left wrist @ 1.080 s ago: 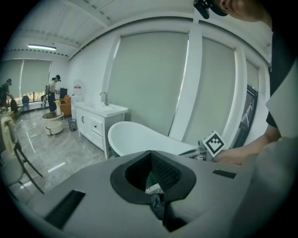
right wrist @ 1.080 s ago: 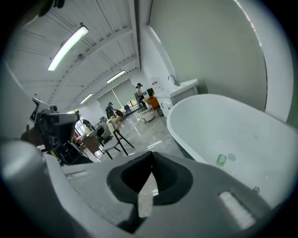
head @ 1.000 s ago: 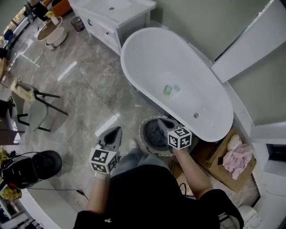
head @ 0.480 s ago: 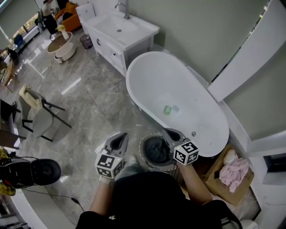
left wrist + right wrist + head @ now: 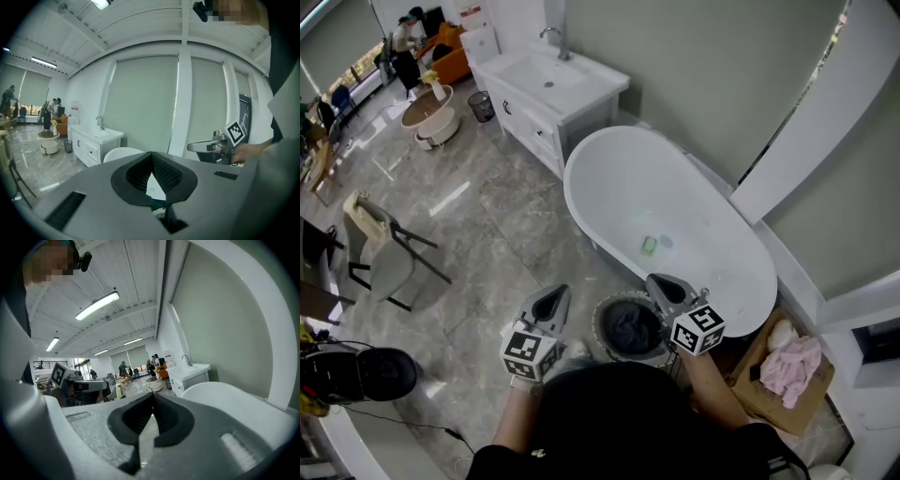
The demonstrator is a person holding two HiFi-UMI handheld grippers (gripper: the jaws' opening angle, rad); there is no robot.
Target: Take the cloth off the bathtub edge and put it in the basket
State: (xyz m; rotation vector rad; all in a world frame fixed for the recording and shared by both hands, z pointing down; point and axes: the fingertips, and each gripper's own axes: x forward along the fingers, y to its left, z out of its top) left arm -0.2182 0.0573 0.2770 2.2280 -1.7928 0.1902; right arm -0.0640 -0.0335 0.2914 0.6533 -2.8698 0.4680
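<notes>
**Cloth in basket; clean exit left**

Dark cloth [image 5: 628,328] bunched inside the basket [image 5: 600,319], on the floor just beside the tub [image 5: 609,187]; none visible on the tub edge; judged done but for the withdrawal.

Left gripper [image 5: 548,305] closed tip to tip, nothing between; right gripper [image 5: 666,289] likewise pinched together and empty; one held to each side of the basket, apart from it.

To finish well: lift both straight and away from the rim with jaws closed, so that no fold catches and drags out. Check that no corner hangs over the rim; none seen from the head view, though the far side sits partly under the right gripper. If one does hang, pinch it with the nearer gripper and tuck it down rather than shoving the whole basket. Mind the tub wall near the right gripper; no knocks. Leave the pink cloth [image 5: 787,361] in the box [image 5: 750,389] alone; probably no part of this task.
</notes>
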